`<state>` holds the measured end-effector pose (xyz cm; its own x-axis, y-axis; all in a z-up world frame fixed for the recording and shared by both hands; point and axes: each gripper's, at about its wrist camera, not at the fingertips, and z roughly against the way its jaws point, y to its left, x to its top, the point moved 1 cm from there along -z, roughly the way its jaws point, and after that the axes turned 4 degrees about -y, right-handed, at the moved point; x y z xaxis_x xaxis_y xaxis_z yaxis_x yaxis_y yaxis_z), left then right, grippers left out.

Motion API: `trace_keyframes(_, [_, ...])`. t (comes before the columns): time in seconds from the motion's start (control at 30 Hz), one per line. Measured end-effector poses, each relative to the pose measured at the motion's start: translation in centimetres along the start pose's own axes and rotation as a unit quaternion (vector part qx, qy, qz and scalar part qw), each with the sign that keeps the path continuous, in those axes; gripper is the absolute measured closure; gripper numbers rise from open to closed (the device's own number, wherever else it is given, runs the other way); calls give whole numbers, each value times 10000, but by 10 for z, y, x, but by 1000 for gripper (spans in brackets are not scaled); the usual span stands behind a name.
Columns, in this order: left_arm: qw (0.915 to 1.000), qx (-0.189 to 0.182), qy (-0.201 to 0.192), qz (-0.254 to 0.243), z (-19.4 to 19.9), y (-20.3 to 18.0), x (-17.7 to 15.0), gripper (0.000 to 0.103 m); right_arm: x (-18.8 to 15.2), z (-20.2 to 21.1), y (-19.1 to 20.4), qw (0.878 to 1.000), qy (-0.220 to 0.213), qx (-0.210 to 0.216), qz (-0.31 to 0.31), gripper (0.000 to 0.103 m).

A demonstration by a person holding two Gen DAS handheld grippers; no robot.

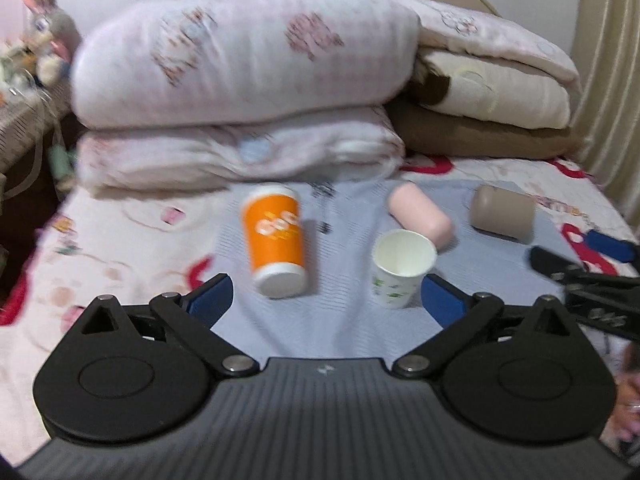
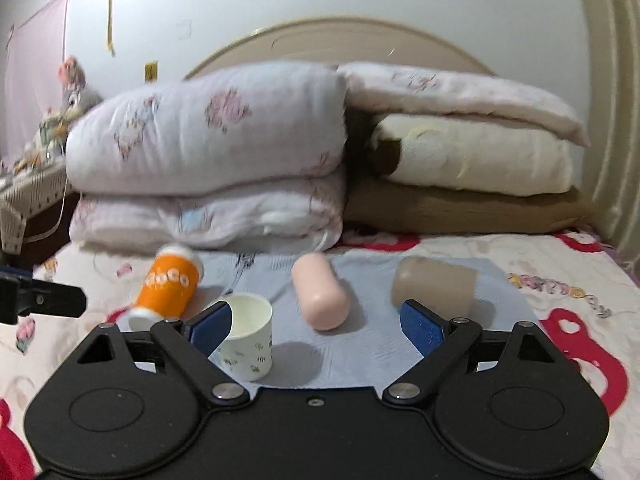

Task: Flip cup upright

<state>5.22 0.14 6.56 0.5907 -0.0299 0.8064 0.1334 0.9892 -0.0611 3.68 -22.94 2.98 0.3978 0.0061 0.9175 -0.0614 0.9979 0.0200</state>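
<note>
Several cups sit on a pale blue cloth (image 1: pixel 340 320) on the bed. A white paper cup with green print (image 1: pixel 400 268) (image 2: pixel 250 340) stands upright. An orange cup (image 1: pixel 276 240) (image 2: pixel 168 286), a pink cup (image 1: pixel 420 214) (image 2: pixel 320 294) and a tan cup (image 1: pixel 502 212) (image 2: pixel 434 284) lie on their sides. My left gripper (image 1: pixel 326 300) is open and empty, in front of the orange and white cups. My right gripper (image 2: pixel 316 322) is open and empty; its left finger overlaps the white cup, and the pink cup lies beyond the gap. The right gripper also shows at the right edge of the left wrist view (image 1: pixel 592 264).
Folded pink quilts (image 1: pixel 240 92) (image 2: pixel 208 152) and cream and brown blankets (image 1: pixel 488 100) (image 2: pixel 472 168) are stacked behind the cups against the headboard. A bedside table with a plush toy (image 1: pixel 44 28) stands at the left. The bed sheet (image 1: pixel 100 248) has a red and pink print.
</note>
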Motion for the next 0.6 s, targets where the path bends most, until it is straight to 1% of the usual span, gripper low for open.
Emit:
trace_keyframes(0.07, [9998,132,-104,-83,16,1,-1,1,5,18,1,9999,-96,-3,-45,9])
trace_keyframes(0.23, [9996,230,-143,-40,36,3,-9,1,10,56,18,9998,-170,8,-81,8])
trace_keyframes(0.4, [9995,295,-69,-21,43,3,-29,1,-1,83,35,9997,-237,8,15,1])
trace_keyframes(0.47, [9993,369,-27,-89,41,2,-36,1,-7,86,41,9996,-224,-173,69,0])
trace_keyframes(0.53, [9992,378,54,-89,39,2,-42,1,-10,87,45,9992,-94,-370,122,0])
trace_keyframes(0.6, [9992,369,125,-45,36,4,-47,1,-14,84,46,9990,20,-426,126,0])
